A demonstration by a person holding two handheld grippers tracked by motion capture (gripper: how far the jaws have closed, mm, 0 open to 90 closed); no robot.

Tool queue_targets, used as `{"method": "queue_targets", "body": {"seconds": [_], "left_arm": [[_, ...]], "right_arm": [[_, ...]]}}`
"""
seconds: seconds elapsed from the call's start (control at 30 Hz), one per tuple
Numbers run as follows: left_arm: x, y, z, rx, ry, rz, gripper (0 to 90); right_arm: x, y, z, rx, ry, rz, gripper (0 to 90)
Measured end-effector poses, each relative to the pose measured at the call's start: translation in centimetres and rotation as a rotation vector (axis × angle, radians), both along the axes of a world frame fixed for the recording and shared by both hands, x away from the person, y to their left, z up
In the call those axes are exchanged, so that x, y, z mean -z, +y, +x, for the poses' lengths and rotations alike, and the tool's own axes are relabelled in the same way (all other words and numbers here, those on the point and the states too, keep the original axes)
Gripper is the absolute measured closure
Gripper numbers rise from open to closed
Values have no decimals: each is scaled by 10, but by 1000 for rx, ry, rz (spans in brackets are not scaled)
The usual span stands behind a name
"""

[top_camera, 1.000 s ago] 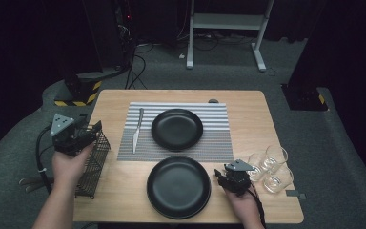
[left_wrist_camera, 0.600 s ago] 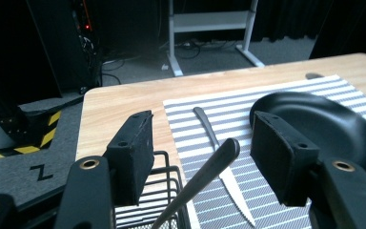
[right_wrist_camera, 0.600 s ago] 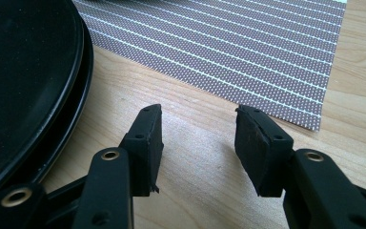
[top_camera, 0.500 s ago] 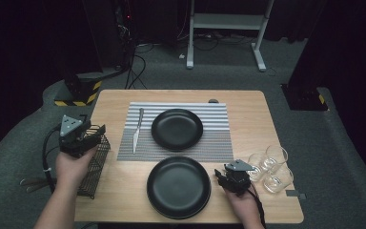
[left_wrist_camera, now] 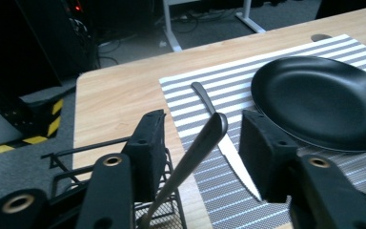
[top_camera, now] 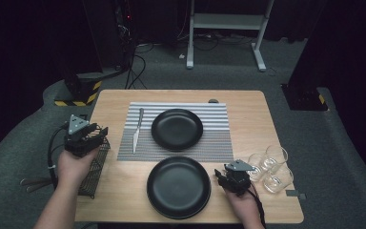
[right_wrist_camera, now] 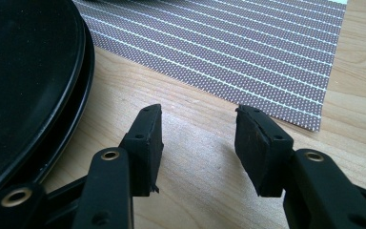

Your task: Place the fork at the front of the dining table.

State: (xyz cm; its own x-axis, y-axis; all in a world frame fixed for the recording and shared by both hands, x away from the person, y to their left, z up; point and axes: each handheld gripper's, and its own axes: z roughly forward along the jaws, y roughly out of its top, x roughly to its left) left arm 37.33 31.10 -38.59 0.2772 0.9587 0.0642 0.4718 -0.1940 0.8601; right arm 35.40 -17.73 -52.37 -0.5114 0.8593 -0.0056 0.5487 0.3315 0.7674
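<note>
My left gripper [top_camera: 99, 132] hovers over a black wire basket [top_camera: 94, 168] at the table's left edge. In the left gripper view a metal utensil handle [left_wrist_camera: 205, 138] rises from the basket [left_wrist_camera: 76, 152] between the jaws of my left gripper [left_wrist_camera: 202, 129]. The jaws have just been closing, but a gap shows on each side of the handle. My right gripper [top_camera: 221, 177] rests open on the wood beside the near black plate [top_camera: 178, 186]. Nothing lies between the jaws of my right gripper [right_wrist_camera: 195, 117], and the near plate [right_wrist_camera: 19, 71] is to their left.
A second black plate [top_camera: 177, 129] and a knife [top_camera: 137, 130] lie on a striped placemat [top_camera: 219, 140]. Three glasses [top_camera: 271, 164] stand near the table's right edge. Some utensils [top_camera: 33, 183] lie on the floor left of the basket.
The left hand has shifted slightly toward the table over the basket. The right hand has stayed where it was.
</note>
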Motion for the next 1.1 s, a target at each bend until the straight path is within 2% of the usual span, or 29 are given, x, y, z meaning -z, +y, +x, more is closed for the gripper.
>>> {"method": "queue_targets", "body": {"seconds": [0.1, 0.23, 0.3, 0.37, 0.57, 0.77, 0.9, 0.93, 1.1], "left_arm": [[1, 0, 1, 9, 14, 4, 597], [1, -1, 1, 28, 15, 10, 662], [0, -1, 0, 20, 9, 19, 696], [0, 1, -1, 17, 3, -3, 743], [-1, 2, -2, 11, -5, 0, 758], [-4, 7, -6, -21, -43, -38, 777], [-4, 10, -7, -32, -51, -61, 782], [-5, 11, -7, -42, -59, -80, 783], [-6, 15, -10, -50, -85, -110, 798]], "right_arm": [[0, 0, 0, 0, 1, -1, 524], [0, 0, 0, 1, 1, 0, 523], [0, 0, 0, 1, 1, 0, 523], [0, 0, 0, 1, 1, 0, 524], [0, 0, 0, 0, 0, -3, 524], [0, 0, 0, 0, -1, -4, 523], [0, -1, 0, -2, -5, 0, 522], [0, -1, -1, 0, -4, 3, 522], [0, 0, -1, 1, -1, -1, 522]]}}
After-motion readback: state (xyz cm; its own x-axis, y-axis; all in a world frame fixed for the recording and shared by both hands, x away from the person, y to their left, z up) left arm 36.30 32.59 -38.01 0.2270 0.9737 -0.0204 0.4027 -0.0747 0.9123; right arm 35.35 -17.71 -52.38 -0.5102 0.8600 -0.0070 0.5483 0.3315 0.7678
